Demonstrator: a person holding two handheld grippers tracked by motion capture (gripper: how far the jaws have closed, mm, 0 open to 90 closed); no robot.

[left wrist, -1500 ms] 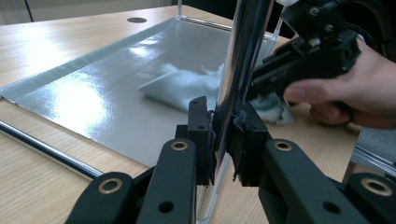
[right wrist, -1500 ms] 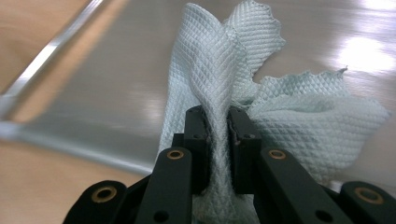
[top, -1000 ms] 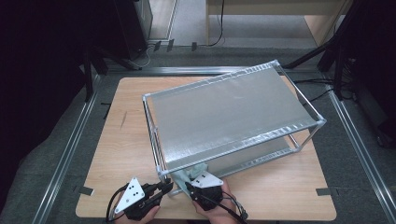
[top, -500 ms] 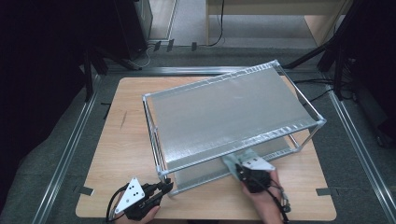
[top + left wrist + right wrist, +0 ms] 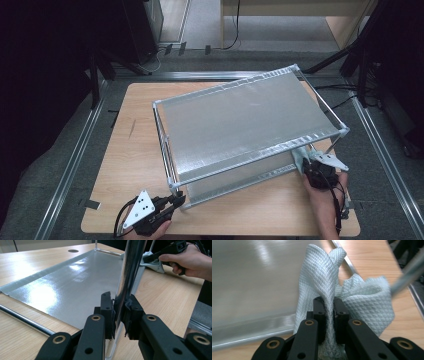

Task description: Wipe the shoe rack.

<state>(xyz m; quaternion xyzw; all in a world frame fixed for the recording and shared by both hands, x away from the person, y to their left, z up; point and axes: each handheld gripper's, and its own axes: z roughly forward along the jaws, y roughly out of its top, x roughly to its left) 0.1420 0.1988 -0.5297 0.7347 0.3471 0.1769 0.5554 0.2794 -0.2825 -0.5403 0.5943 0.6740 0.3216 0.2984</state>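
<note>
Pinching the soft, light cloth [image 5: 352,307] mid-fold, the right gripper [image 5: 328,305] stays fully closed on it. The left gripper [image 5: 119,312] clamps the rigid, slippery rack post [image 5: 128,275]

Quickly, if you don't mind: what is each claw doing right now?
Left claw: closed on the rack's corner post.
Right claw: closed on the light blue cloth, at the lower shelf.

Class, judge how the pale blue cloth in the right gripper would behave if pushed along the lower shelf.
The cloth probably stays floppy: it folds and droops around the right gripper. Its quilted weave suggests it drags rather than slips on the glossy lower shelf. It looks light.
</note>
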